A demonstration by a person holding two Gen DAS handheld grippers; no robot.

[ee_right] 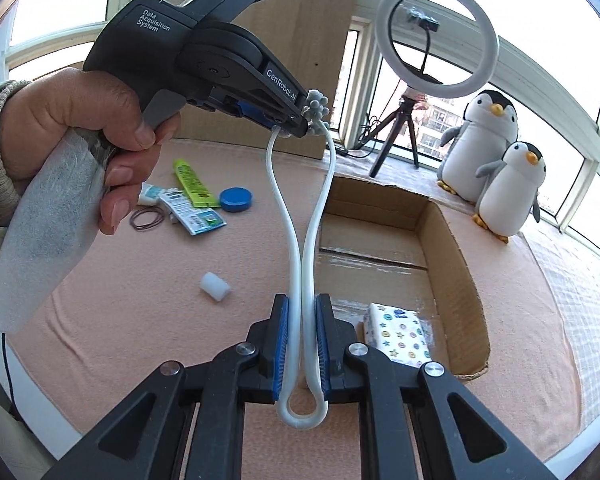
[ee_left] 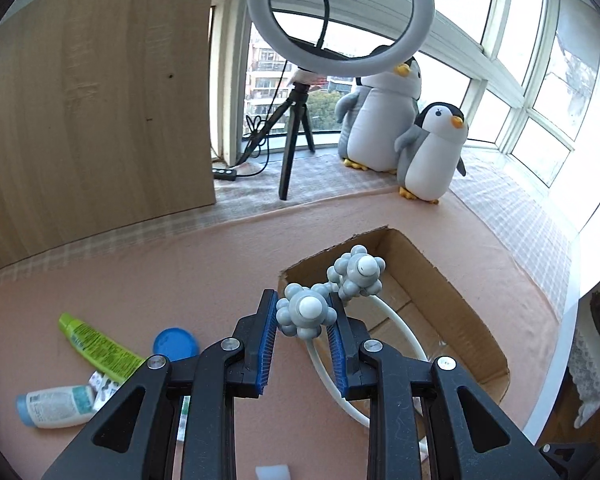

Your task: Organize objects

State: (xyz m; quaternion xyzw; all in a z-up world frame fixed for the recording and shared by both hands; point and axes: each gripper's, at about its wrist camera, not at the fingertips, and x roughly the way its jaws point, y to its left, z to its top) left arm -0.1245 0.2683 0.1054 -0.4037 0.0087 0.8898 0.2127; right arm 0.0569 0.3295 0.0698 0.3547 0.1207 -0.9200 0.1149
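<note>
My left claw [ee_left: 304, 320] clenches one knobbly grey ball end of the white looped massager [ee_right: 300, 248], held above the near edge of the cardboard box [ee_right: 452, 240]. My right claw [ee_right: 304, 344] pinches the loop's two white stems together (squeezed side by side). A patterned tissue pack [ee_right: 398, 336] lies in the box.

Left wrist view close over cardboard box [ee_left: 452, 300], right wrist view behind, both facing penguins [ee_right: 496, 148]
</note>
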